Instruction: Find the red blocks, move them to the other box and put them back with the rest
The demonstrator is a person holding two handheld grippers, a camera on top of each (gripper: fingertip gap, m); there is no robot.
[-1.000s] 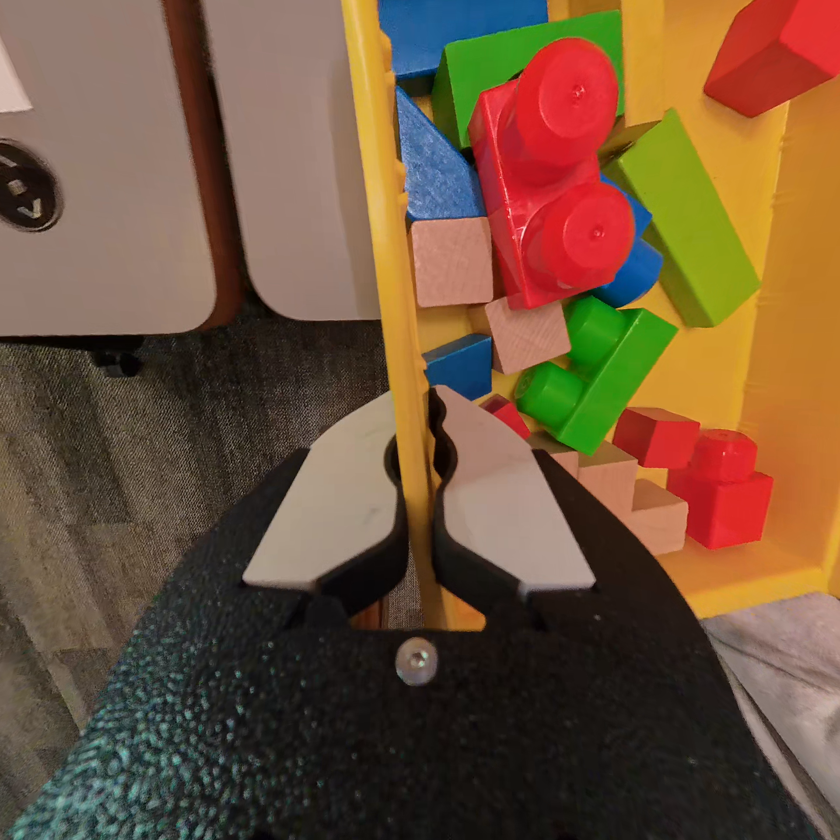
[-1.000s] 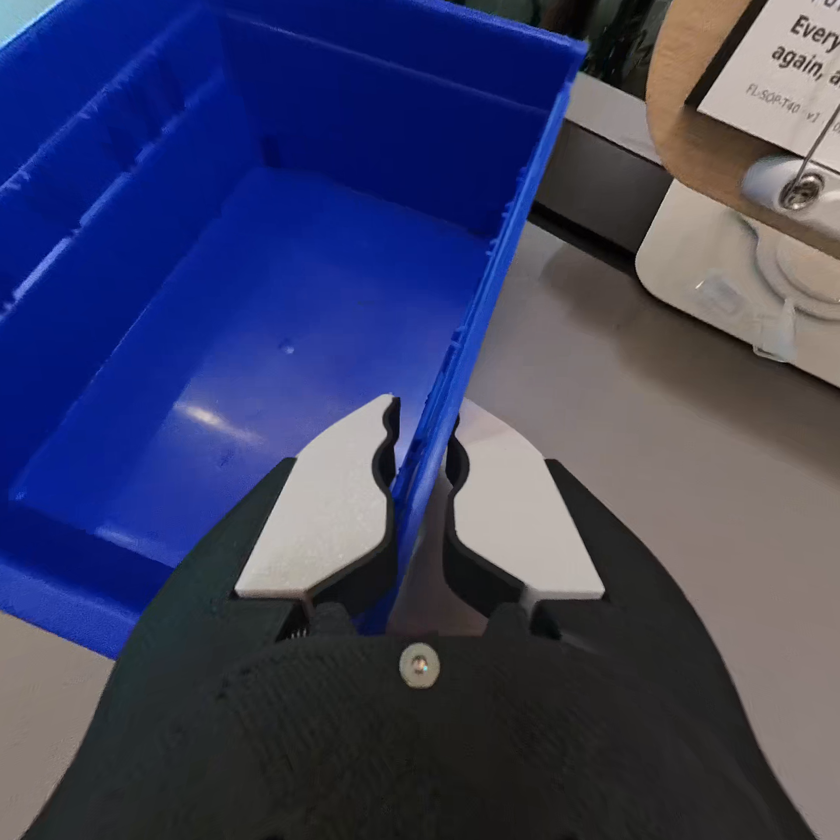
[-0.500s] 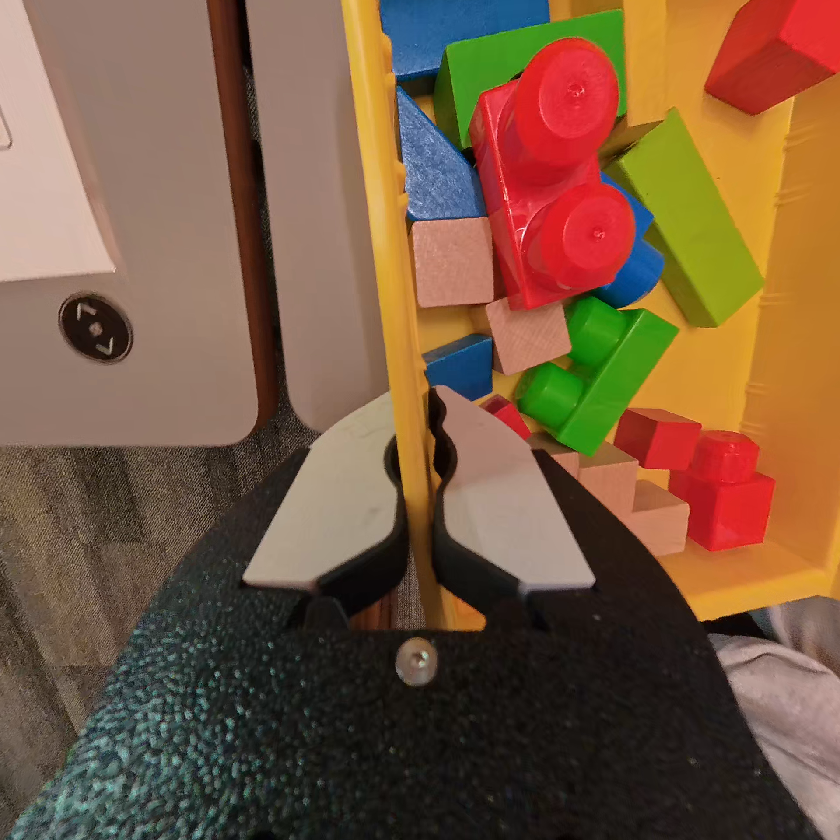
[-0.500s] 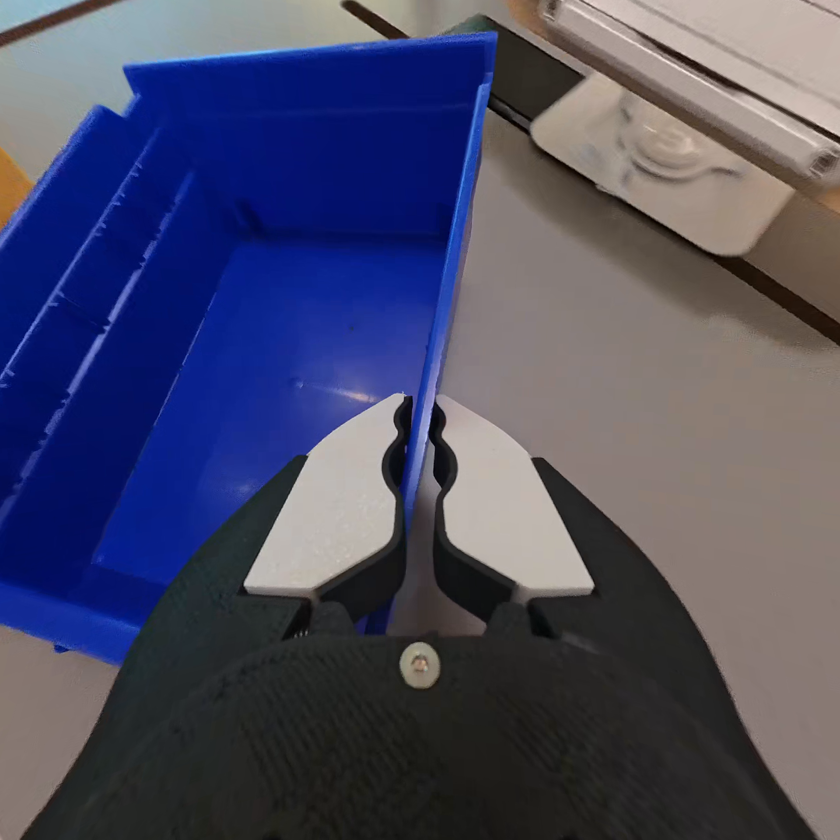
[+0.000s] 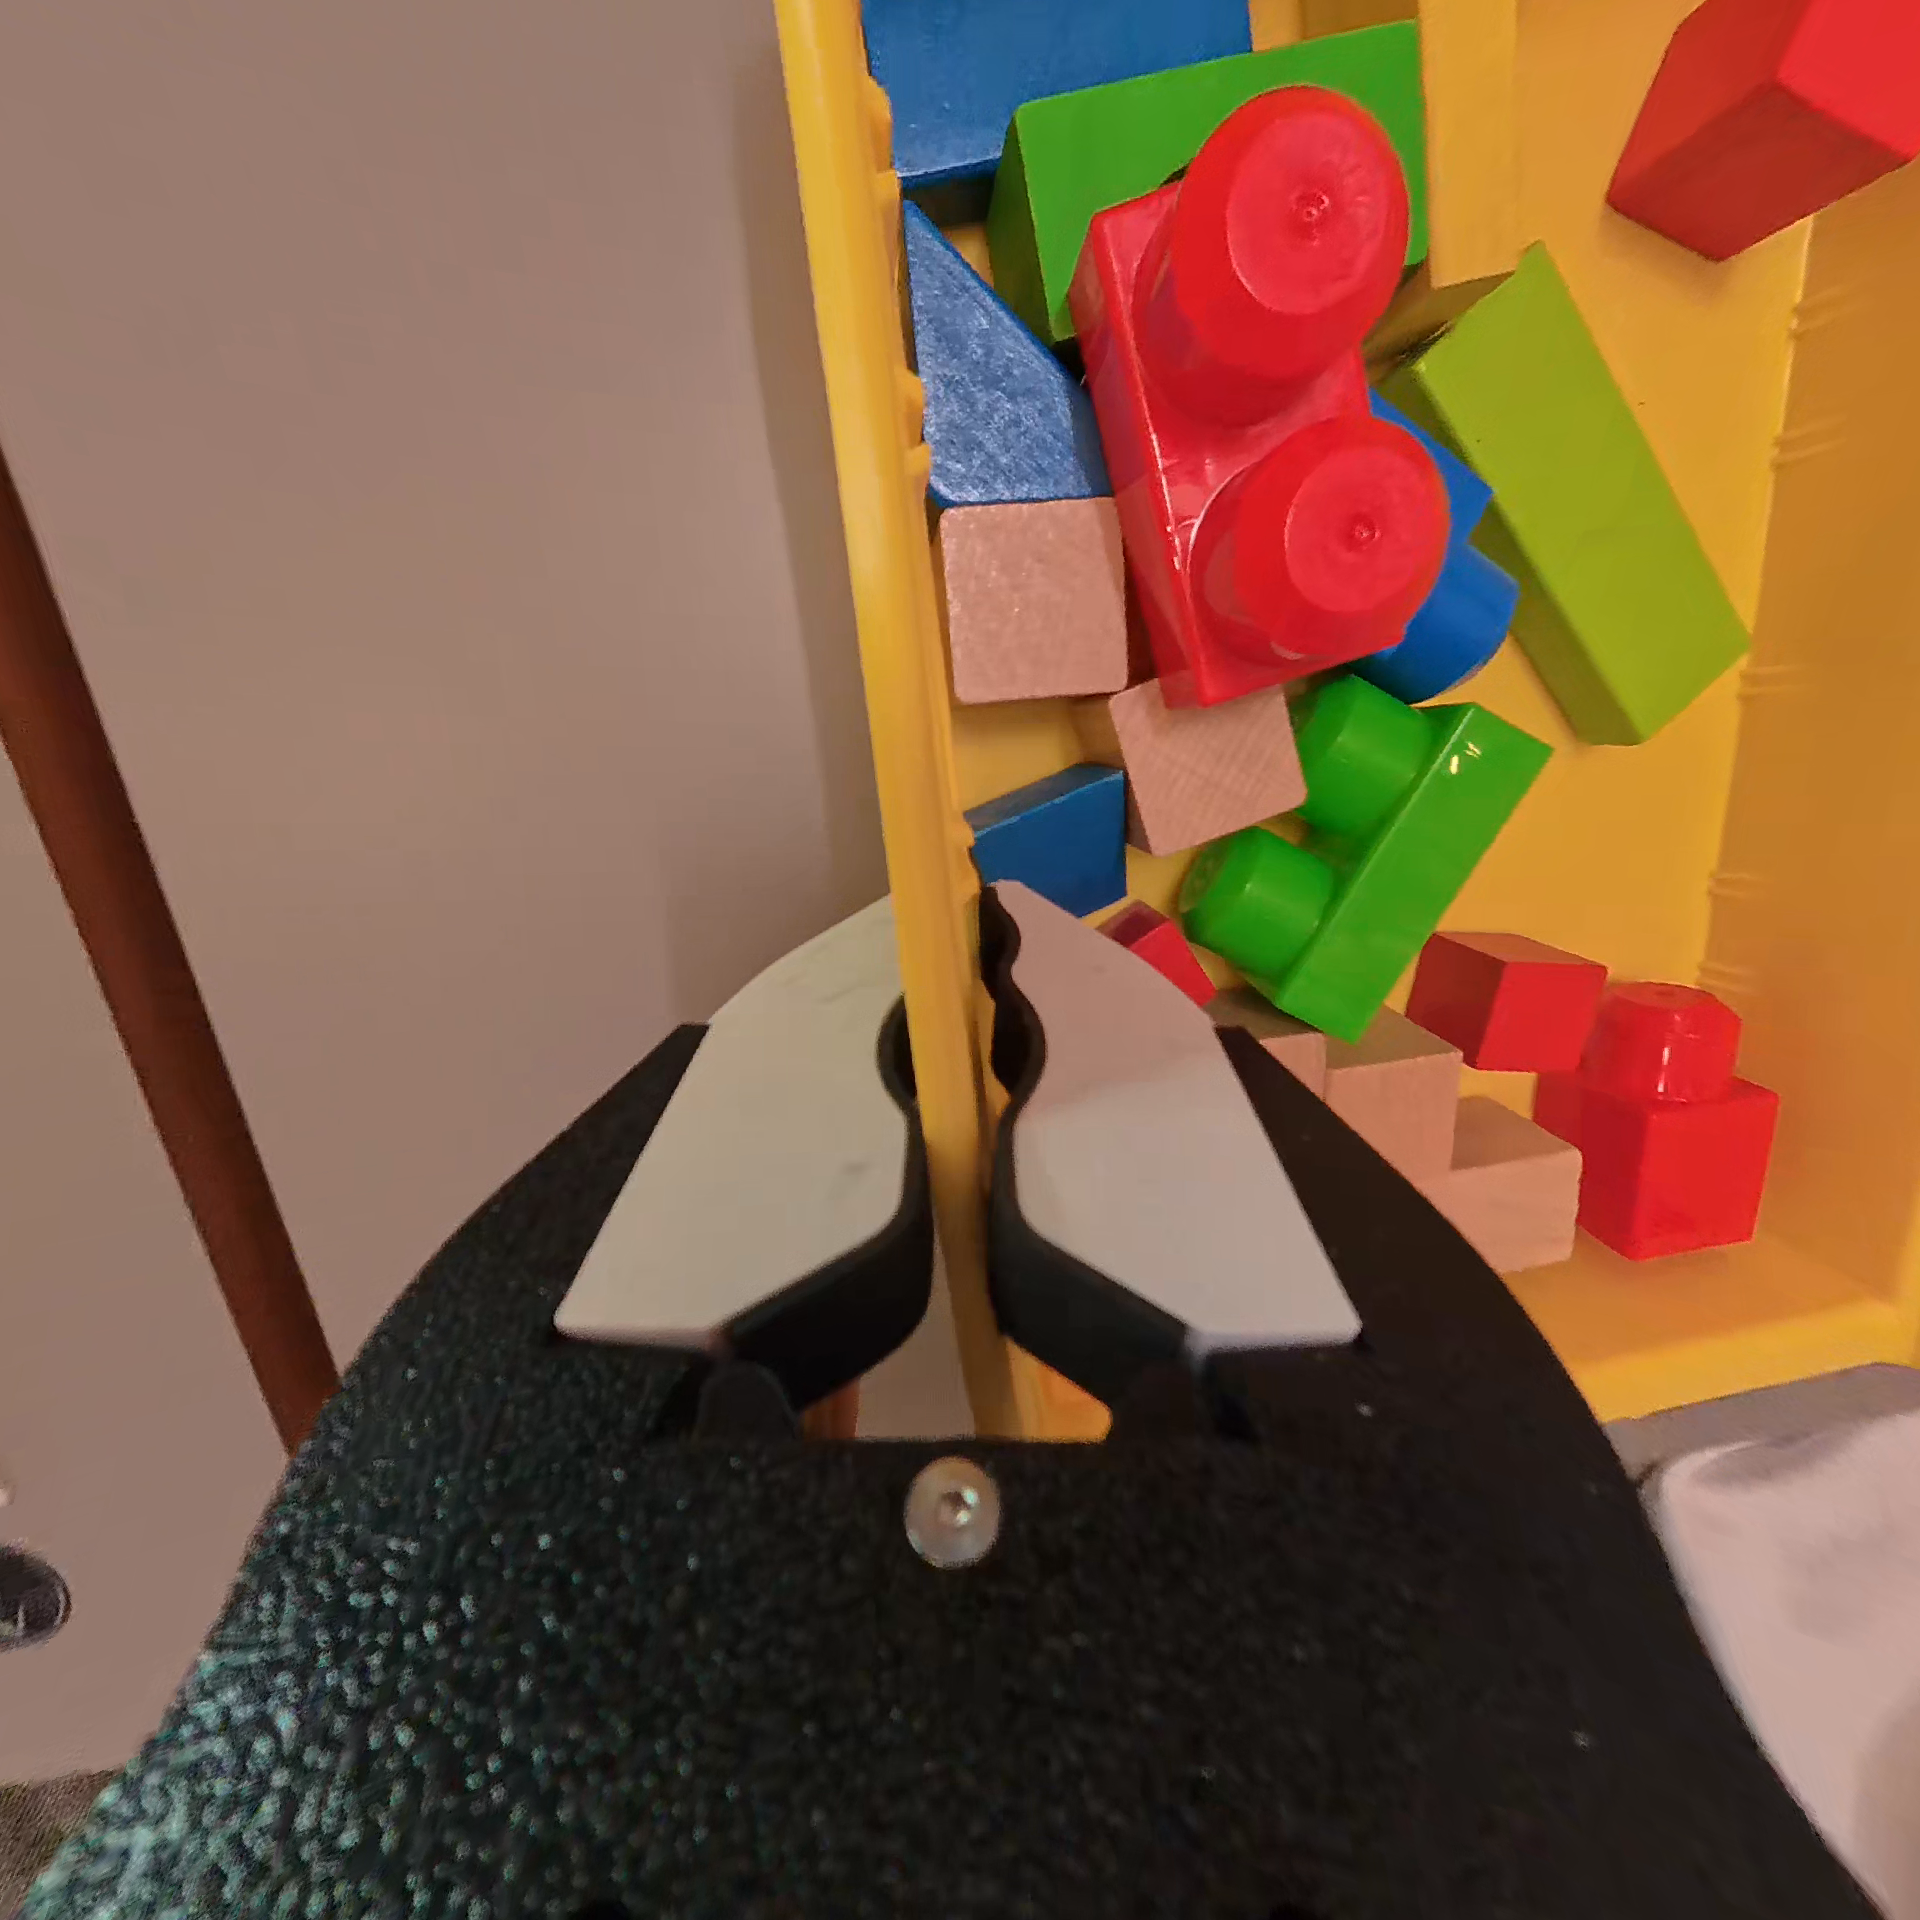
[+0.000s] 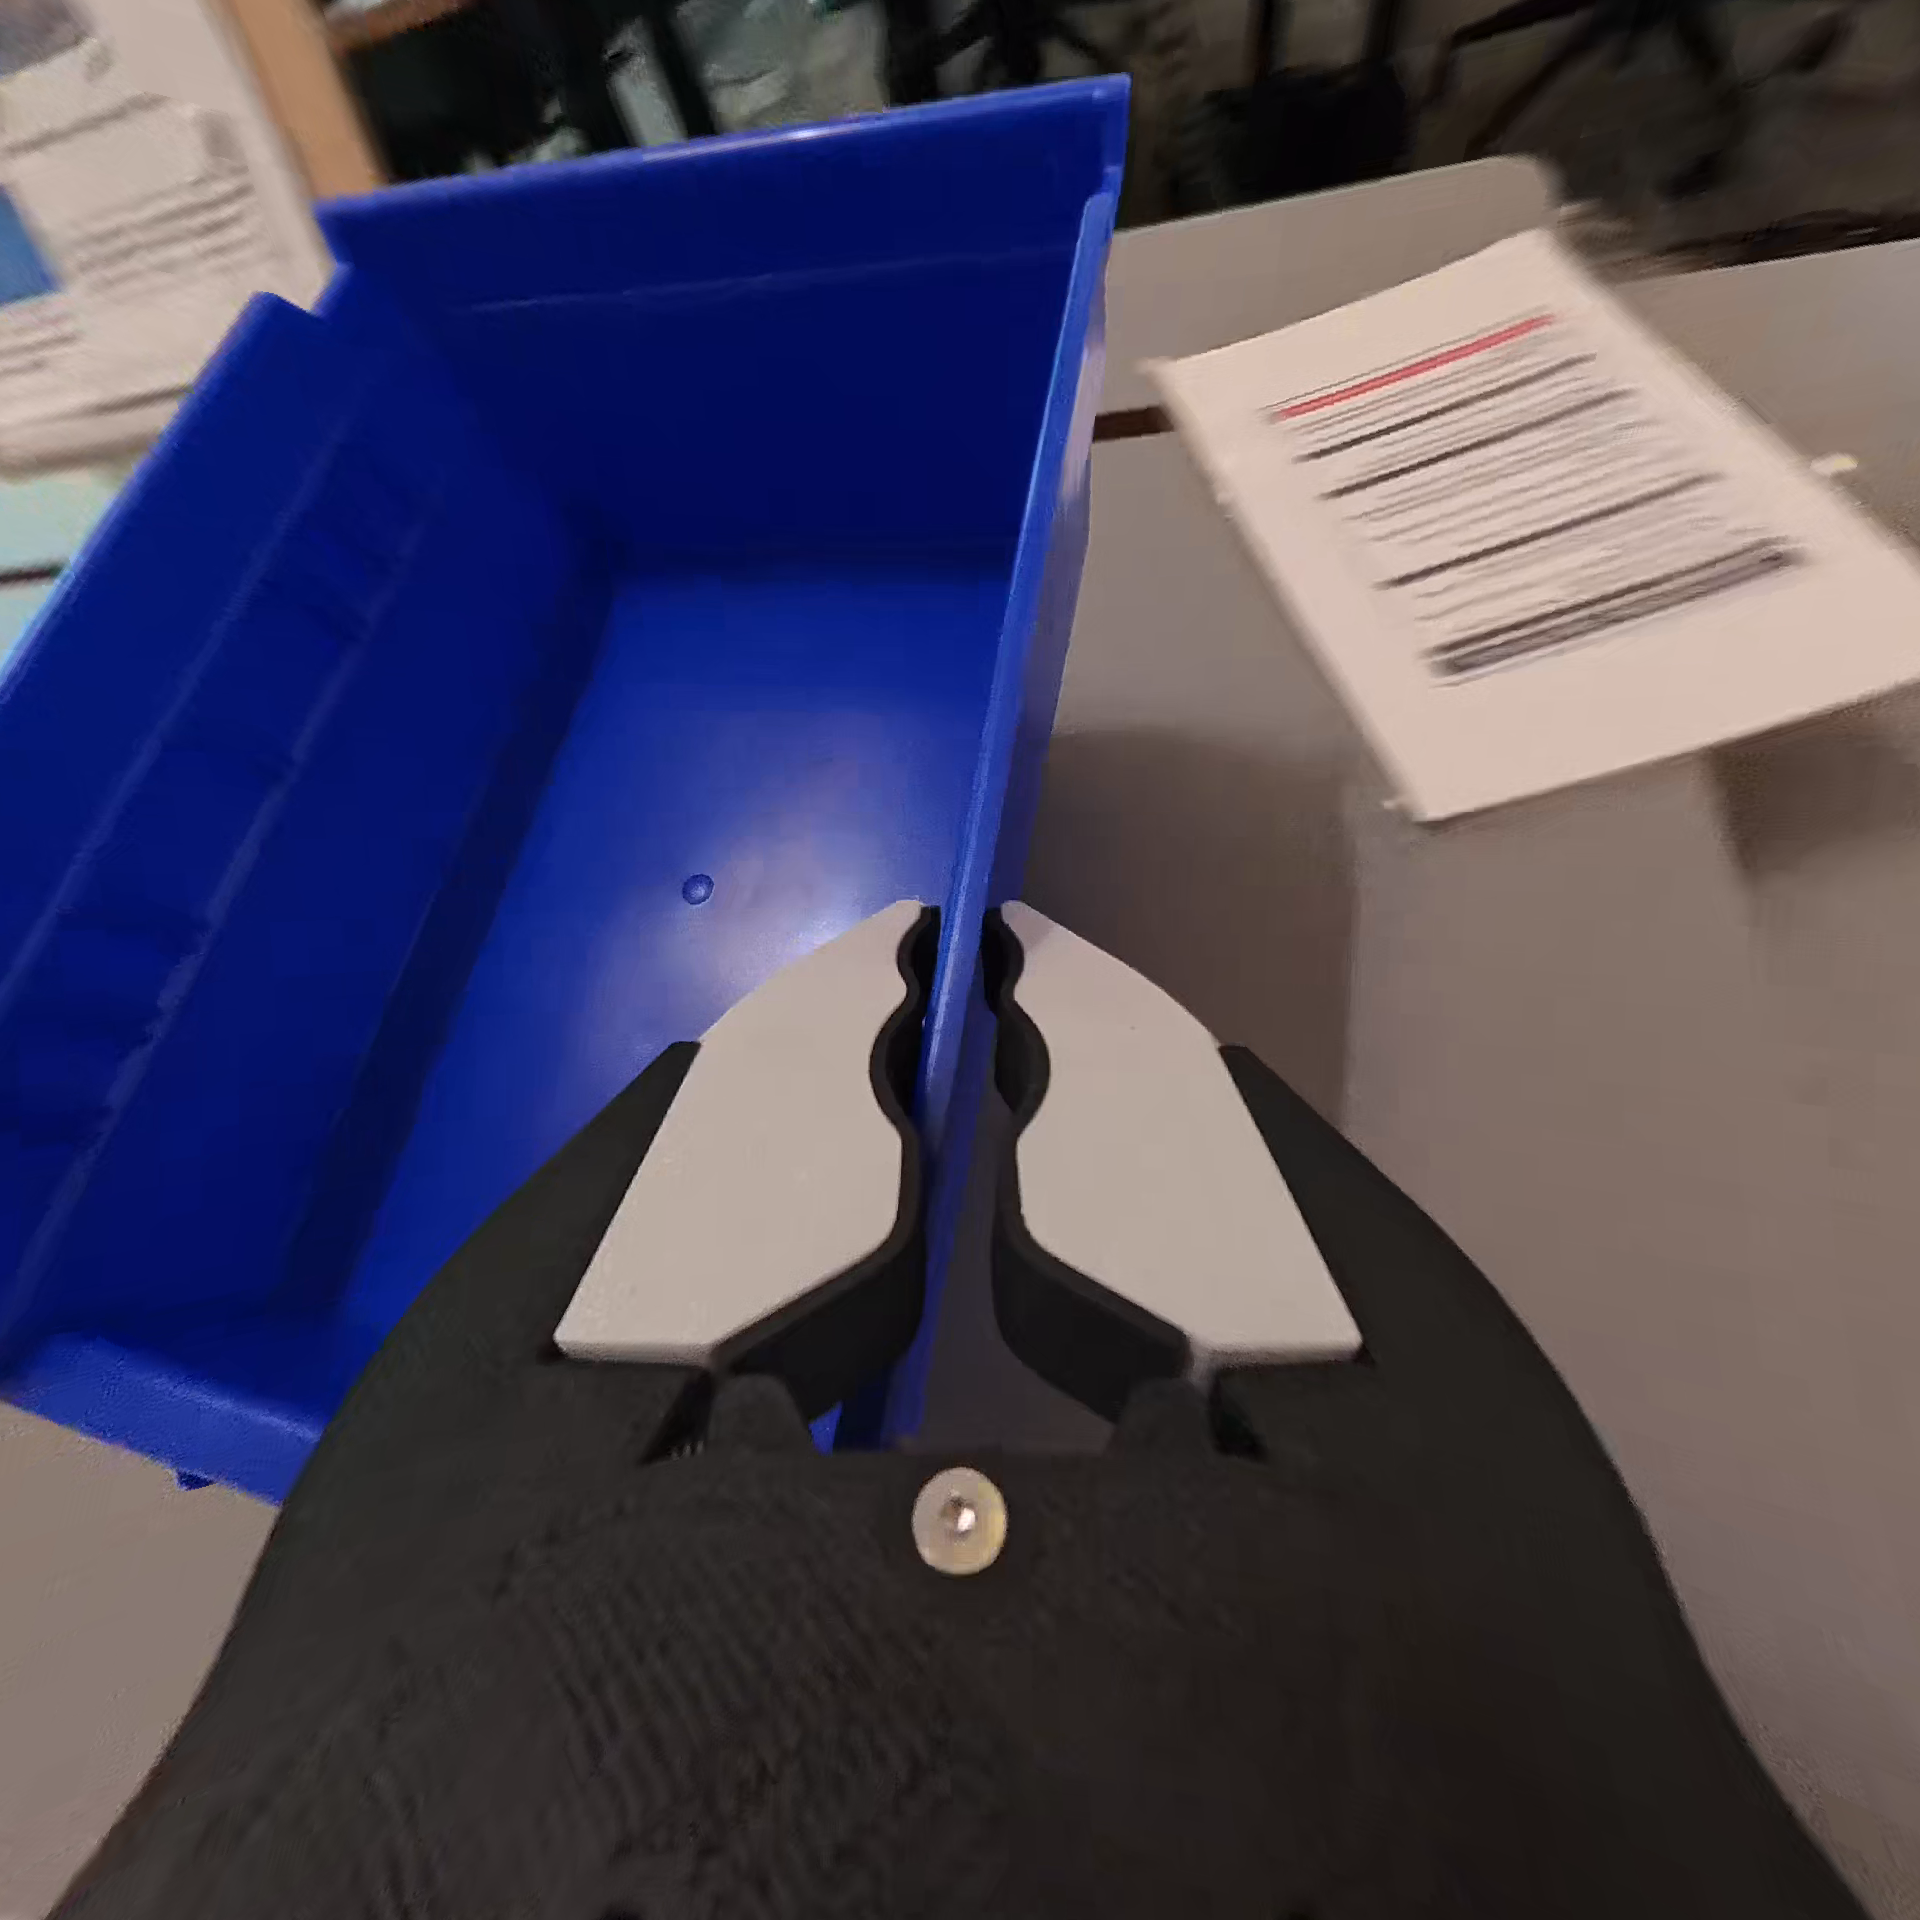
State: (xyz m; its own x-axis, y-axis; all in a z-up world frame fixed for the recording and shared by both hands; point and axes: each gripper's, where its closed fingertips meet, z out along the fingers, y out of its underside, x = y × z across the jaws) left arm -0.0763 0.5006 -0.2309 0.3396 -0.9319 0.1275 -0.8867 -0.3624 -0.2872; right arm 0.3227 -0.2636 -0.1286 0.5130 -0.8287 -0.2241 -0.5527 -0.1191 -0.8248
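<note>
Two claws, two boxes, each clamped by a side wall. Left claw (image 5: 951,914) pinched narrow on the left wall of the yellow box (image 5: 883,623), pads pressed from either side. Right claw (image 6: 961,914) likewise narrow on the right wall of the blue box (image 6: 1039,623), pads against both faces.

Red blocks all inside the yellow box, mixed with green, blue and plain wooden ones: a two-stud brick (image 5: 1247,416) on top of the heap, a wooden block (image 5: 1766,125) at the far right corner, a cube (image 5: 1496,997) and a one-stud brick (image 5: 1662,1143) at the near right corner, a small piece (image 5: 1158,951) just beside the inner finger. Blue box bare inside.

Step in hand, by judgement: positioning the boxes, sorting not yet begun. Next move likely calls for setting both down close together, freeing one claw, then taking the top brick first.

Grey counter (image 6: 1351,1143) under the blue box, a printed sheet (image 6: 1507,520) toward its far right edge, dark clutter beyond. Pale panels (image 5: 416,520) left of the yellow box.
</note>
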